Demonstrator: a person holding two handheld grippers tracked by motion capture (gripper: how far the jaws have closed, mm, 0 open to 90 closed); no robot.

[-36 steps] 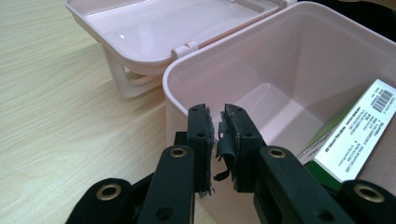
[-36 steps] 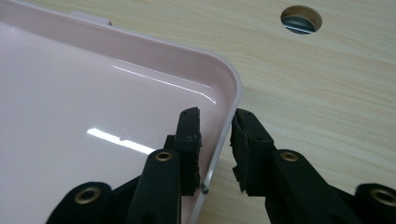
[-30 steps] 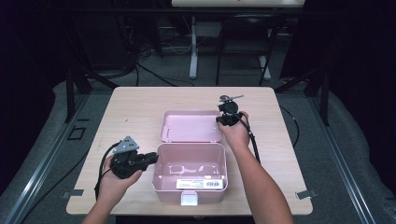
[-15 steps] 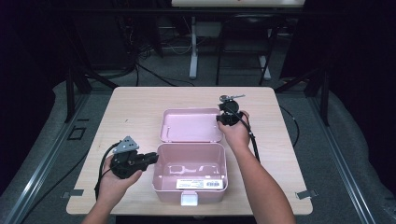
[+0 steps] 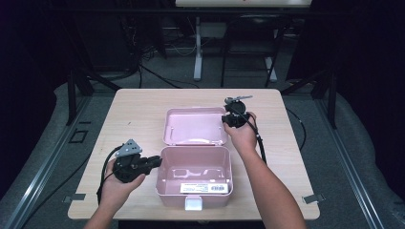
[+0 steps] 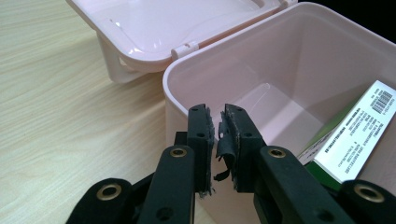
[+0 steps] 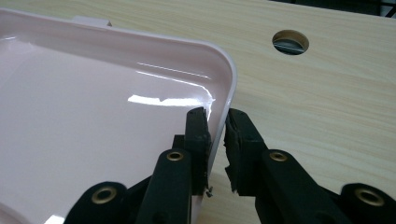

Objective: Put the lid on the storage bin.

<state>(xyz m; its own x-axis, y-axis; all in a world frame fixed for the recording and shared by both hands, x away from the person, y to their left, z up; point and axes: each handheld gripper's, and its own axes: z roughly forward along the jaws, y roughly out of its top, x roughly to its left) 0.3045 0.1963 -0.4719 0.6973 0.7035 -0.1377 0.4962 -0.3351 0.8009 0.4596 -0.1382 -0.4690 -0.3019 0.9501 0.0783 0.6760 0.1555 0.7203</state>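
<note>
A pink plastic box (image 5: pixel 167 191) stands open near the table's front edge. Its lid (image 5: pixel 191 126) lies folded back flat behind it. My left gripper (image 5: pixel 155 162) is at the box's left wall. In the left gripper view its jaws (image 6: pixel 218 116) are shut on that wall (image 6: pixel 177 93), one jaw outside and one inside. My right gripper (image 5: pixel 227 121) is at the lid's right edge. Its jaws (image 7: pixel 217 119) straddle the lid's rim (image 7: pixel 229 79) near a rounded corner. They have just been closing and the pads now rest against the rim.
A green and white carton with a barcode (image 6: pixel 359 126) lies inside the box. The box's front carries a label (image 5: pixel 203 188) and a white latch (image 5: pixel 193 204). The wooden table (image 5: pixel 138 109) has a round cable hole (image 7: pixel 289 42) beyond the lid. Dark stands and cables lie behind the table.
</note>
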